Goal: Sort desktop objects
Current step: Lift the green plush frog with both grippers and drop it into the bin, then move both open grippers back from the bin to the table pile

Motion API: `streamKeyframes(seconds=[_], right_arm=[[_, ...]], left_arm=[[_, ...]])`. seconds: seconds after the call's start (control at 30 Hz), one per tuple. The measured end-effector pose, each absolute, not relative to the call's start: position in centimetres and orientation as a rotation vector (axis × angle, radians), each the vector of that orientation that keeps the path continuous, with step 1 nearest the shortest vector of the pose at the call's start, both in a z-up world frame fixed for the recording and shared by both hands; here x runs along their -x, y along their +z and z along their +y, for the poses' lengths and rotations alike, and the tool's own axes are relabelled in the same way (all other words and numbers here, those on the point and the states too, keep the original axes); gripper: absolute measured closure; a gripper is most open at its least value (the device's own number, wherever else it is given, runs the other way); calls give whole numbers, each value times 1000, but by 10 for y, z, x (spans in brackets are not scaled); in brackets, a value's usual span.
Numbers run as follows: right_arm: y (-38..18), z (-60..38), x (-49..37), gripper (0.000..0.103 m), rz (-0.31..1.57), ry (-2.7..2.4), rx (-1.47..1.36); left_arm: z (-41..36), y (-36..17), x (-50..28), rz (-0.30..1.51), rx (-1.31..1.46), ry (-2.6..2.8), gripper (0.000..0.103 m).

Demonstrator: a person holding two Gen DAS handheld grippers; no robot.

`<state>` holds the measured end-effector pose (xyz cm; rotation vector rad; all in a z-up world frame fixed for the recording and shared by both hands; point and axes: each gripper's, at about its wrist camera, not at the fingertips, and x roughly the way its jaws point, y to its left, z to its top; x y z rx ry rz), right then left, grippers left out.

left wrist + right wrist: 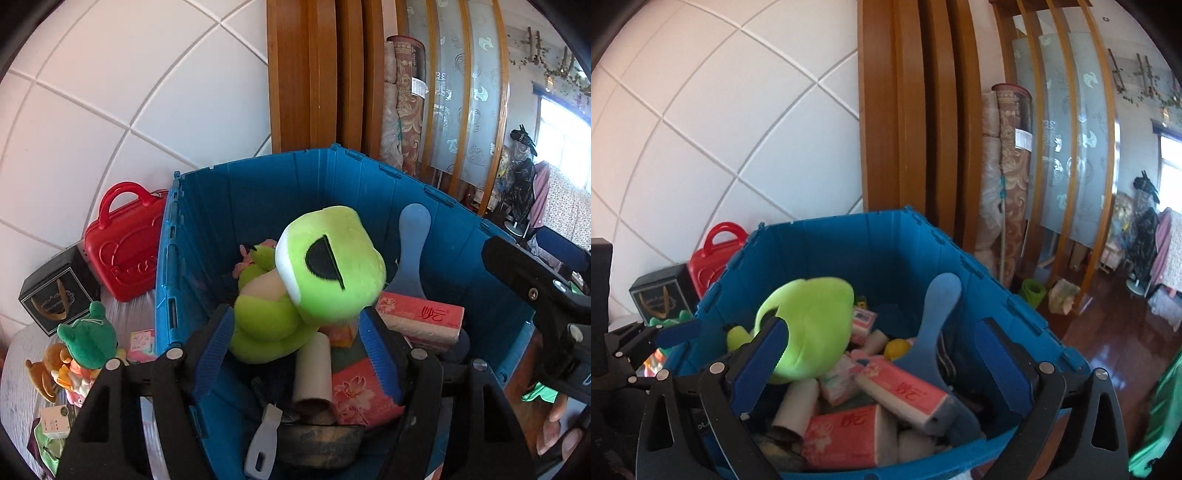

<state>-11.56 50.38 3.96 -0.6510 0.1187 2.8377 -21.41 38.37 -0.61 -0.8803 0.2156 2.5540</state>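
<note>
A lime-green frog plush [295, 280] lies on the pile inside the blue crate [258, 184]. Its body sits between the blue pads of my left gripper [297, 347], which is open over the crate's near rim. I see no pad pressing on the plush. In the right wrist view the frog's head [809, 332] rests beside the left finger of my right gripper [884, 365], whose jaws stand wide open and empty above the crate [849, 251]. Pink tissue packs [905, 391], cardboard tubes [314, 369] and a blue paddle [938, 314] fill the crate.
Left of the crate, on a grey cloth, stand a red toy case [125, 243], a black box [55, 295] and small plush toys [88, 336]. A tiled wall and a wooden frame [886, 110] rise behind. Rolled carpets [1008, 184] lean at the right. A person's fingers [557, 424] show bottom right.
</note>
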Motion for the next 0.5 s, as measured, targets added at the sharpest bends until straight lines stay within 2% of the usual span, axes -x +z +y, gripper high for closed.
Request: streamKeyframes(seconds=[0.5], right_arm=[[23,509,109,0,99,2826,739]], left_arm=[[361,-2,187,198,886,2577,34]])
